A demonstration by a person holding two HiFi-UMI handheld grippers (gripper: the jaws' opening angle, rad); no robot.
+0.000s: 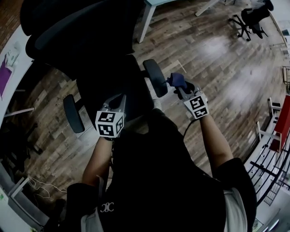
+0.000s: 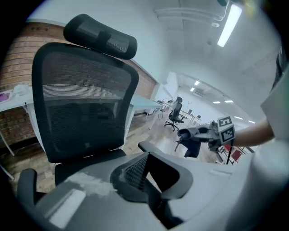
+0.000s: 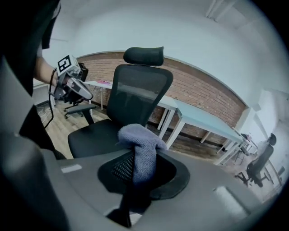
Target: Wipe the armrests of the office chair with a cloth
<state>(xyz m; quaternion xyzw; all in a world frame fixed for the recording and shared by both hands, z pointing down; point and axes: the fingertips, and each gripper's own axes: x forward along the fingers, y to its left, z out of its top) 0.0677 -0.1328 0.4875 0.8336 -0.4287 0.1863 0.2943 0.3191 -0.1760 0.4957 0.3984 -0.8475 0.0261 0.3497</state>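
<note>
A black office chair [image 1: 106,68] with a mesh back [image 2: 83,108] stands in front of me. Its right armrest [image 1: 155,77] and left armrest [image 1: 73,113] are dark oval pads. My right gripper [image 1: 181,88] is shut on a blue-grey cloth [image 1: 176,80], just right of the right armrest's front end; I cannot tell whether it touches. In the right gripper view the cloth [image 3: 140,144] bulges up out of the right gripper [image 3: 142,169]. My left gripper [image 1: 115,102] hovers over the seat's front edge, open and empty. The left gripper [image 2: 151,169] looks toward the right armrest [image 2: 151,146].
A white desk [image 1: 149,9] stands beyond the chair, and another along the brick wall [image 3: 203,119]. A second office chair [image 1: 251,18] stands far right on the wooden floor. A red rack [image 1: 281,122] is on the right. Loose cables [image 1: 41,188] lie low left.
</note>
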